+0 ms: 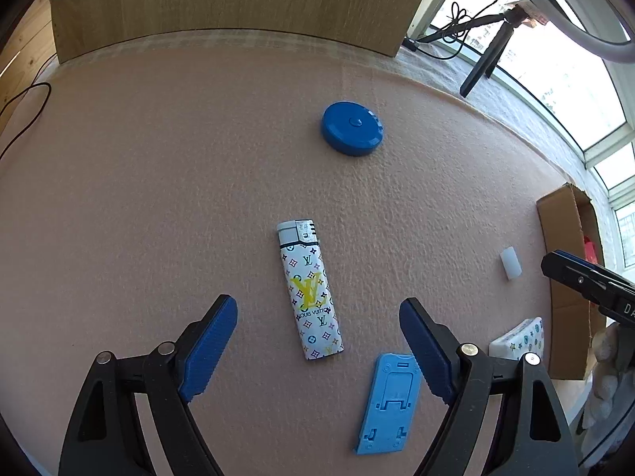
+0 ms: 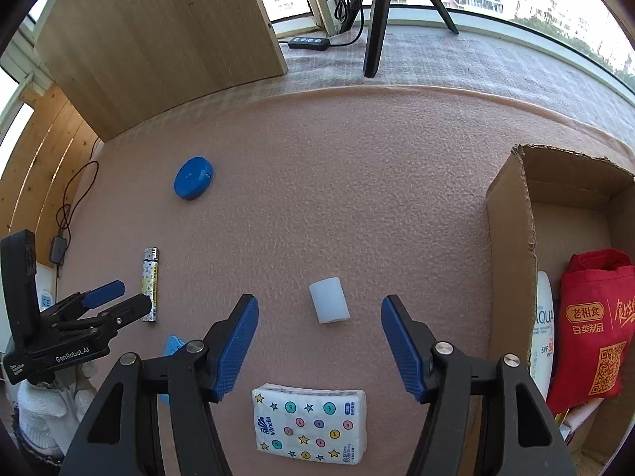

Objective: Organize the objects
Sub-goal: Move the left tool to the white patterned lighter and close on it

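Note:
A patterned white lighter (image 1: 310,290) lies on the pink mat, just ahead of my left gripper (image 1: 318,319), which is open and empty. A round blue tape measure (image 1: 352,128) sits farther off, and a light blue phone stand (image 1: 388,404) lies by the right finger. My right gripper (image 2: 320,319) is open too, with a small white cylinder (image 2: 329,305) lying between and just beyond its fingertips. A tissue pack (image 2: 309,423) lies under that gripper. The lighter (image 2: 150,285) and tape measure (image 2: 193,178) show at its left. The left gripper (image 2: 115,297) appears there too.
An open cardboard box (image 2: 509,238) stands at the right, holding a red bag (image 2: 595,325) and a white tube (image 2: 543,329). A wooden board (image 2: 158,39) stands at the back, a tripod leg (image 2: 377,20) beside it. Cables (image 2: 71,206) trail at the mat's left edge.

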Demonstrator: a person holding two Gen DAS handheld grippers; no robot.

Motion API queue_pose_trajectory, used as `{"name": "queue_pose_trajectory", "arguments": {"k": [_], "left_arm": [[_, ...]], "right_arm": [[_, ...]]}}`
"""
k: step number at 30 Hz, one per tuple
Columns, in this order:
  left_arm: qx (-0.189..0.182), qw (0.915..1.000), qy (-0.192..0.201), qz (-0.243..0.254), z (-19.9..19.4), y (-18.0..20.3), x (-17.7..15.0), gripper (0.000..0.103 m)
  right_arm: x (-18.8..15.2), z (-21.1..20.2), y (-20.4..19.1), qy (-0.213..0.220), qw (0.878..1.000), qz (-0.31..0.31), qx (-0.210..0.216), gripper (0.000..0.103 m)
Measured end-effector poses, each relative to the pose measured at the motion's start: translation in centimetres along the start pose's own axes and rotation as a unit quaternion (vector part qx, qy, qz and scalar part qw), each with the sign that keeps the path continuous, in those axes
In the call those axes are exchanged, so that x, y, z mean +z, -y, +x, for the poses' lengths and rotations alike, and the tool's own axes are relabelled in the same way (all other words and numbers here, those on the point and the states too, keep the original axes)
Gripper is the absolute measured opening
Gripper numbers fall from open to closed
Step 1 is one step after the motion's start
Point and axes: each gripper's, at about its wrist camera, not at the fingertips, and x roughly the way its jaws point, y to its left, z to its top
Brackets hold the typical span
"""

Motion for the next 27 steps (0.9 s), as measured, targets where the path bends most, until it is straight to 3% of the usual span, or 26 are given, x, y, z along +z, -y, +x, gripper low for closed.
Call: {"name": "queue_pose_trajectory", "arguments": {"k": [8,17,22,24,27], "left_arm": [[0.013,0.9998,-0.006,0.01,1.1,0.9,0.0,0.071],[0.029,0.9994,-0.009,0.018,1.9,0.9,0.0,0.06],[0.042,0.9985,-0.005,0.033,2.0,1.2,0.3,0.046],[0.04,0.9987,-0.005,0.032,2.1,1.1,0.5,0.043],[0.044,0.9985,-0.004,0.033,2.0,0.6,0.6,0.03]], "right_arm": [[0.3,2.3,0.0,-0.024,1.0,0.0,-0.013,0.06],[0.4,3.7,-0.4,-0.04,0.999,-0.008,-0.027,0.05],[0.3,4.0,-0.5,-0.044,0.998,-0.011,-0.036,0.042],[0.3,3.9,-0.5,-0.045,0.998,-0.012,-0.039,0.031],[0.3,3.9,-0.6,-0.046,0.998,-0.015,-0.039,0.02]]}}
